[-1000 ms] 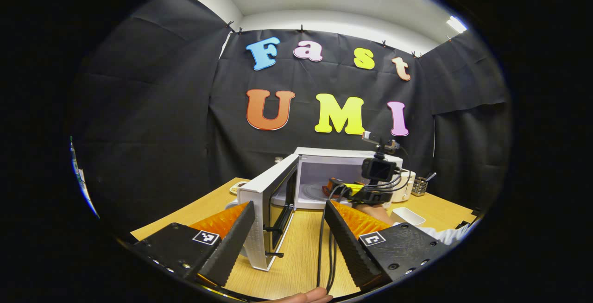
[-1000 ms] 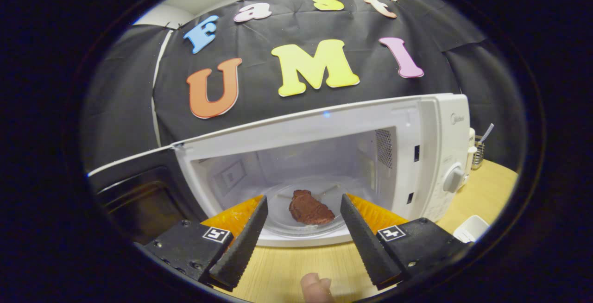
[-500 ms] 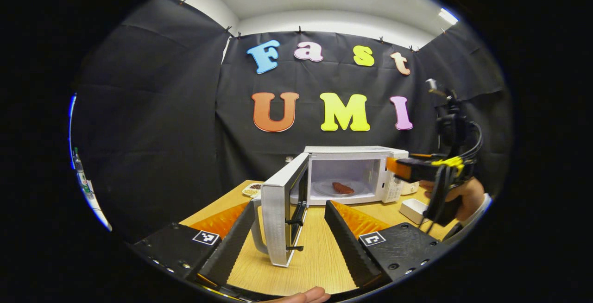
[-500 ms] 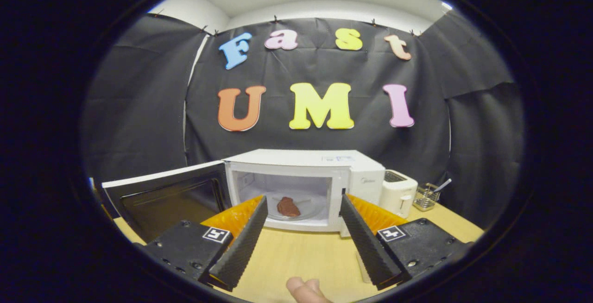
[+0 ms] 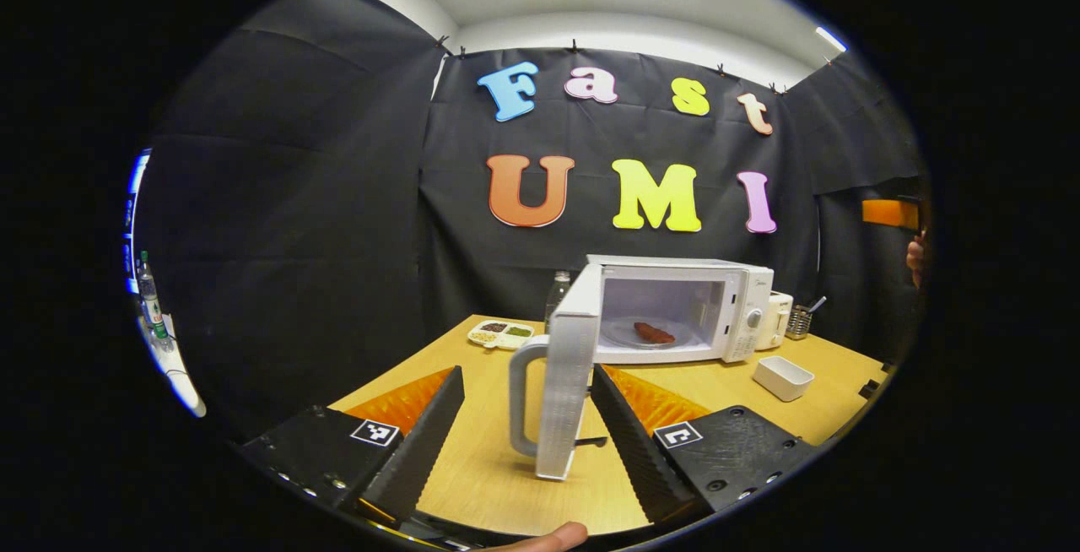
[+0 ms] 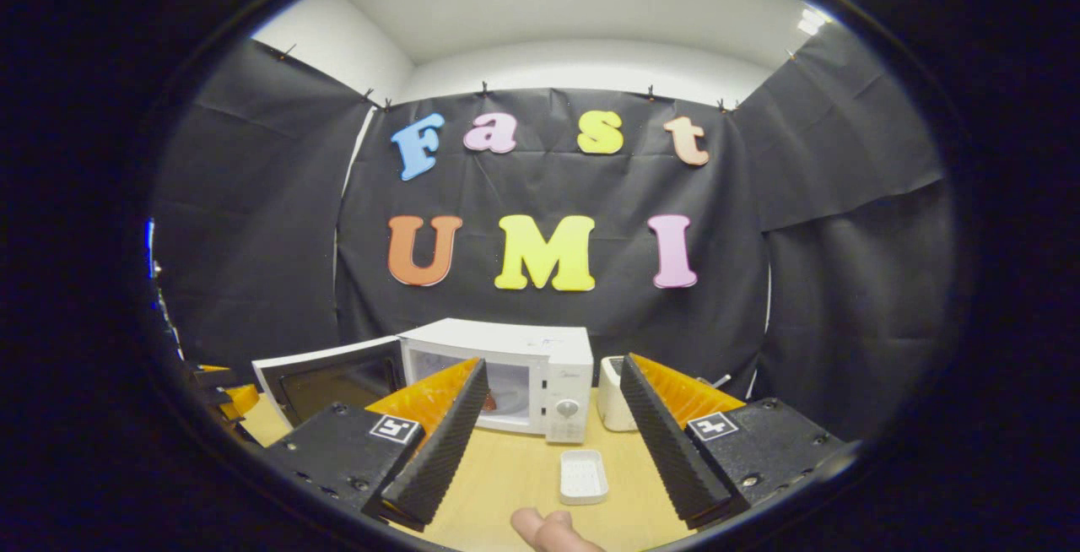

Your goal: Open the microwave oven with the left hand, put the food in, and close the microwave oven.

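Observation:
The white microwave [image 5: 675, 303] stands at the back of the wooden table [image 5: 472, 459] with its door [image 5: 565, 383] swung wide, seen edge-on with the handle [image 5: 516, 400] to the left. A brown piece of food [image 5: 654, 332] lies on the glass plate inside. My left gripper [image 5: 527, 442] is open, and the door's edge shows between its fingers; contact is unclear. My right gripper [image 6: 548, 442] is open and empty, well back from the microwave [image 6: 506, 370] and its open door [image 6: 329, 379]. At the far right edge of the left gripper view is part of the right gripper [image 5: 890, 213].
A divided tray of food [image 5: 499, 332] and a bottle [image 5: 557, 286] sit left of the microwave. A toaster [image 5: 772, 320] and a utensil holder [image 5: 800, 322] stand to its right. A small white dish [image 6: 584, 476] lies on the table in front.
The right gripper has drawn back from the microwave's cavity, leaving the food on the plate. In the left gripper view the door has come edge-on between the fingers.

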{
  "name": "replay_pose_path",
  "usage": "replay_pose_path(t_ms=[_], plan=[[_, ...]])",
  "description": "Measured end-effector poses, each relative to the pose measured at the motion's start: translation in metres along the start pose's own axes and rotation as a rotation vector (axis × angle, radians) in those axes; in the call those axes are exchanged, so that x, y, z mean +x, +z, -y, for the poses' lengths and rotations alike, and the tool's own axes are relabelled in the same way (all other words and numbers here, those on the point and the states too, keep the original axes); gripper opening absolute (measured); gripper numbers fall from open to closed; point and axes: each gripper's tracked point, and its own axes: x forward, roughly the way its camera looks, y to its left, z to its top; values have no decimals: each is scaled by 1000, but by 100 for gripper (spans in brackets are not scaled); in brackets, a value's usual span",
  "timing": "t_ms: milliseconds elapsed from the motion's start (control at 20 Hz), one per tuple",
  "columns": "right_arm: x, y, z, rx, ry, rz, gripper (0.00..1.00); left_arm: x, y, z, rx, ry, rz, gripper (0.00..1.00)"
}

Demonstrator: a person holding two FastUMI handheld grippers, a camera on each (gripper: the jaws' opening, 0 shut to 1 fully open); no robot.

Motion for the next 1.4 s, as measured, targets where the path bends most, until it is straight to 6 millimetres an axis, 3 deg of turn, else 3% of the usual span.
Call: replay_pose_path(t_ms=[100,150,200,250,400,450,500,550,600,650,700,750,900,950,1000,1050,1100,1150,1200,1350,1400], plan=[[-11,0,12,-2,-5,-6,100,7,-1,-26,-2,36,4,94],[-15,-3,17,-2,-5,-15,100,9,-3,-27,-16,31,-1,76],[-18,-5,19,1,-1,-20,100,14,-3,-32,-27,28,-1,91],[-20,-4,22,4,3,-20,100,20,-7,-35,-36,22,-10,47],[-27,-7,31,19,11,-24,100,40,-17,-54,6,69,-46,27],[-28,-8,33,27,15,-27,100,46,-21,-67,18,108,-51,13],[-30,-8,35,35,17,-30,100,54,-28,-66,8,100,-78,0],[-31,-9,37,41,20,-34,90,60,-35,-62,1,78,-92,0],[-33,-9,39,45,23,-36,100,64,-41,-62,-4,72,-99,0],[-34,-10,41,48,22,-38,100,69,-46,-58,-13,53,-113,0],[-35,-9,45,49,16,-35,90,72,-50,-56,-20,46,-116,0],[-35,-8,49,47,10,-32,100,77,-50,-53,-30,37,-116,0],[-38,-8,54,45,3,-29,100,86,-44,-34,-60,-7,-97,0],[-38,-8,56,43,3,-30,89,87,-42,-27,-61,-20,-91,0],[-37,-8,60,40,-3,-31,100,89,-41,-27,-43,-9,-85,0],[-36,-9,64,38,-13,-32,89,91,-41,-21,-29,-11,-87,0],[-36,-8,69,38,-23,-33,100,87,-40,-13,-28,-26,-87,0],[-36,-8,73,40,-28,-33,100,87,-38,-5,-35,-47,-83,0],[-36,-8,76,43,-33,-34,90,86,-39,3,-34,-56,-86,0],[-35,-6,90,41,-50,-30,90,90,-39,36,-16,-103,-79,0],[-34,-4,96,39,-62,-26,100,88,-39,49,-6,-132,-75,0]])
